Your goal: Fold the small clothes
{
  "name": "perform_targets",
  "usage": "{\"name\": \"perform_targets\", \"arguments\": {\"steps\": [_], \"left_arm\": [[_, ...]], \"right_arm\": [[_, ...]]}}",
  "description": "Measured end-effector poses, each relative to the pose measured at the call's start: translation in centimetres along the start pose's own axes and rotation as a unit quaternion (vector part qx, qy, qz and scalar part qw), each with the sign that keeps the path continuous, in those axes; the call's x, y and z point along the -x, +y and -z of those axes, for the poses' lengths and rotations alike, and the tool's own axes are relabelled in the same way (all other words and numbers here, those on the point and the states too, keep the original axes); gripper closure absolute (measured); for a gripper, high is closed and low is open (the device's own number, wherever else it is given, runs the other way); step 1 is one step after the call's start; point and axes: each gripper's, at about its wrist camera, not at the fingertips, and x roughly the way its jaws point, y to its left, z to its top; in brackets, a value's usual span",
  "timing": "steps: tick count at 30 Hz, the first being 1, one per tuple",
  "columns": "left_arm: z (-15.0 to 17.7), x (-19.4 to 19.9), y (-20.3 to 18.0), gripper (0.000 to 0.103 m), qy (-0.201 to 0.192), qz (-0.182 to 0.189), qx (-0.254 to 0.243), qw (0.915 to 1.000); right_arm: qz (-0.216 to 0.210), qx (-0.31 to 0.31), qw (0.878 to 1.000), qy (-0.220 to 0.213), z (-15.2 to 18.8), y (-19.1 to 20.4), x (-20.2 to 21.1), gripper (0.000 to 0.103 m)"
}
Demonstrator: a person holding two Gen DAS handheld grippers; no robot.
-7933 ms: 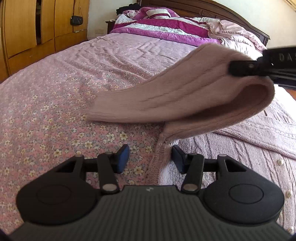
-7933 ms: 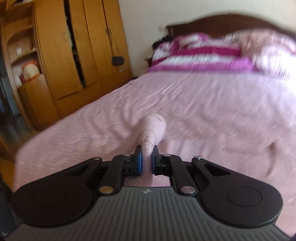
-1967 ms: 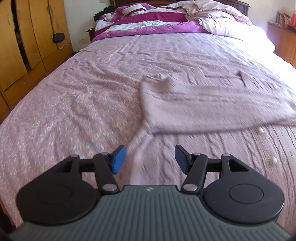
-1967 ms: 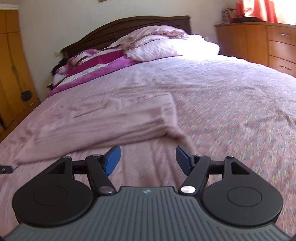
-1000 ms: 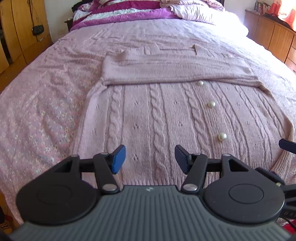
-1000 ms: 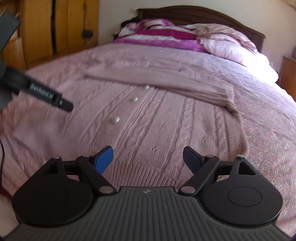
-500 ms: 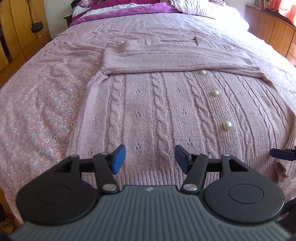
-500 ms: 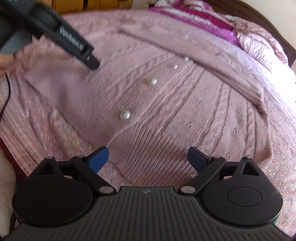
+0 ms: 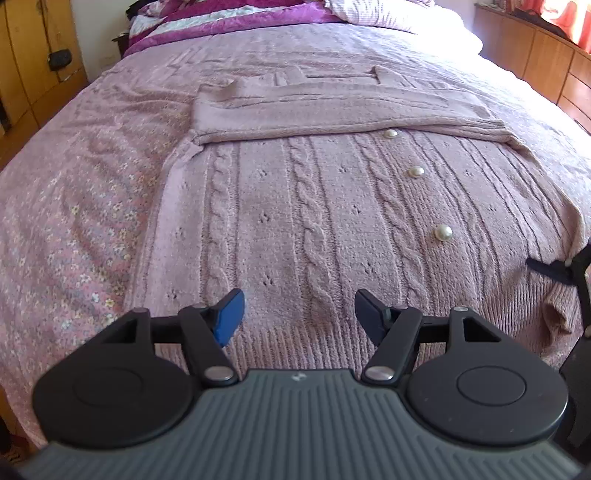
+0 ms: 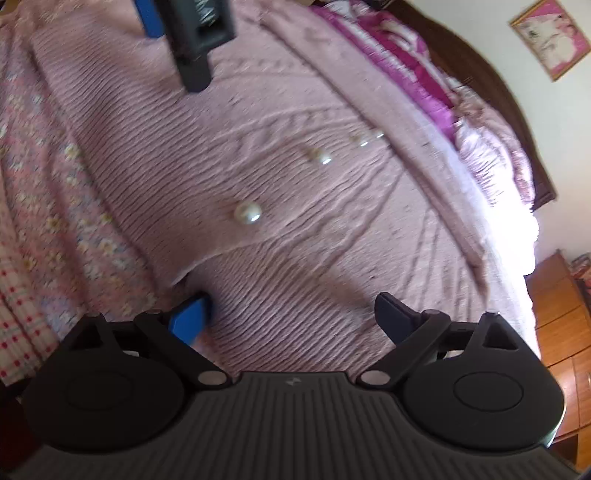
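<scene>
A pink cable-knit cardigan point(image 9: 295, 206) with pearl buttons point(image 9: 443, 233) lies flat on the bed, its sleeves folded across the chest at the far end. My left gripper point(image 9: 299, 312) hovers just above the ribbed hem near the left side; its jaws are opening and grip nothing. My right gripper point(image 10: 291, 315) stands wide open low over the hem point(image 10: 258, 295) on the cardigan's right side, its blue pad by the hem's edge, nothing gripped. In the right wrist view, which is tilted and blurred, the left gripper point(image 10: 195, 44) shows at the top. The right gripper point(image 9: 554, 271) pokes in at the left wrist view's right edge.
The bed has a pink floral sheet point(image 9: 74, 229). A magenta striped blanket point(image 9: 229, 14) and pillows point(image 10: 491, 147) lie at the headboard. Wooden wardrobes point(image 9: 29, 74) stand to the left, wooden drawers point(image 9: 546, 62) to the right. The bed's near edge lies just below the hem.
The right gripper has rolled, dropped closer to the cardigan's hem and opened a little wider. The left gripper has stayed over the hem and its jaws have spread slightly.
</scene>
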Motion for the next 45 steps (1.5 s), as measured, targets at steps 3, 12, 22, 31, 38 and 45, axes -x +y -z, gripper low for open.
{"name": "perform_targets", "arguments": {"steps": [3,12,22,31,38,45], "left_arm": [[0.2,0.2,-0.2,0.033,-0.007,0.006,-0.01,0.9999],[1.6,0.5,-1.2,0.032,-0.009,0.044,-0.061,0.9971],[3.1,0.9,-2.6,0.027,-0.007,0.094,-0.114,0.989],[3.8,-1.4,-5.0,0.027,-0.035,-0.039,-0.193,0.9797],[3.3,-0.5,-4.7,0.054,-0.094,-0.048,-0.177,0.9785],[2.9,-1.6,-3.9,0.054,-0.063,-0.038,-0.134,0.9883]], "right_arm": [[0.021,-0.038,0.999,-0.022,0.0,-1.5,0.8,0.007],[0.045,-0.12,0.99,-0.059,-0.3,-4.4,2.3,0.007],[0.03,-0.188,0.98,-0.056,-0.3,-6.2,1.7,0.007],[0.021,-0.202,0.977,-0.056,0.0,-6.4,1.5,0.007],[-0.007,-0.171,0.984,-0.05,0.8,-5.1,1.1,0.007],[-0.021,-0.204,0.978,-0.038,2.1,-4.9,0.5,0.03]]}}
